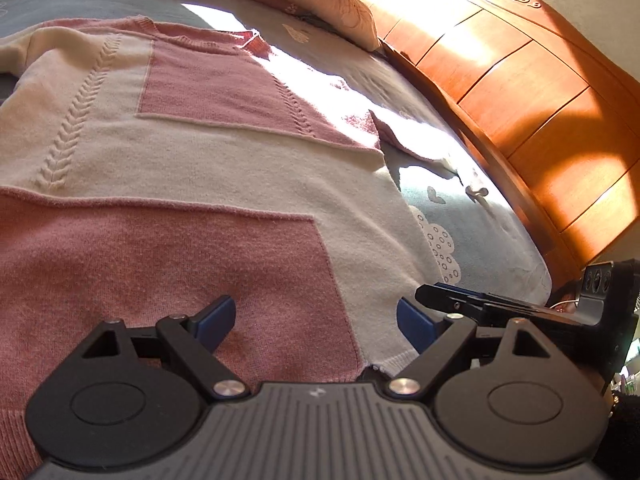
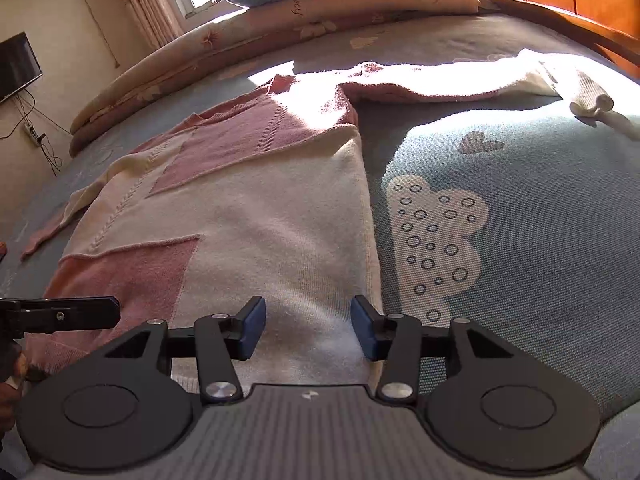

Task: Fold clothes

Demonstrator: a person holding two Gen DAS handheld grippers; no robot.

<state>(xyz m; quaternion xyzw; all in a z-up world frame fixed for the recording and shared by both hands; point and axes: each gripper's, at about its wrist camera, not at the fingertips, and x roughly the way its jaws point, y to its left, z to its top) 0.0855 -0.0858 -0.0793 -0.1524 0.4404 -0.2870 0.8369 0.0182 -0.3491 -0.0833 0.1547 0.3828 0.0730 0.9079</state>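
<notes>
A pink and cream knit sweater (image 1: 192,168) lies spread flat on the bed, neck towards the pillows. Its right sleeve (image 2: 440,84) stretches out sideways in the sunlight. In the left wrist view my left gripper (image 1: 316,320) is open just above the sweater's hem, over the pink panel. My right gripper (image 2: 308,328) is open too, at the hem's right corner over the cream part (image 2: 296,240). Nothing is between either pair of fingers. Each gripper shows in the other's view: the right one (image 1: 500,304) and the left one (image 2: 60,314).
The bed has a blue cover (image 2: 520,200) with a white cloud print (image 2: 436,240). Pillows (image 2: 320,4) and a folded quilt lie at the head. A wooden headboard (image 1: 540,92) runs along the right. A window and a wall screen (image 2: 16,64) are at the left.
</notes>
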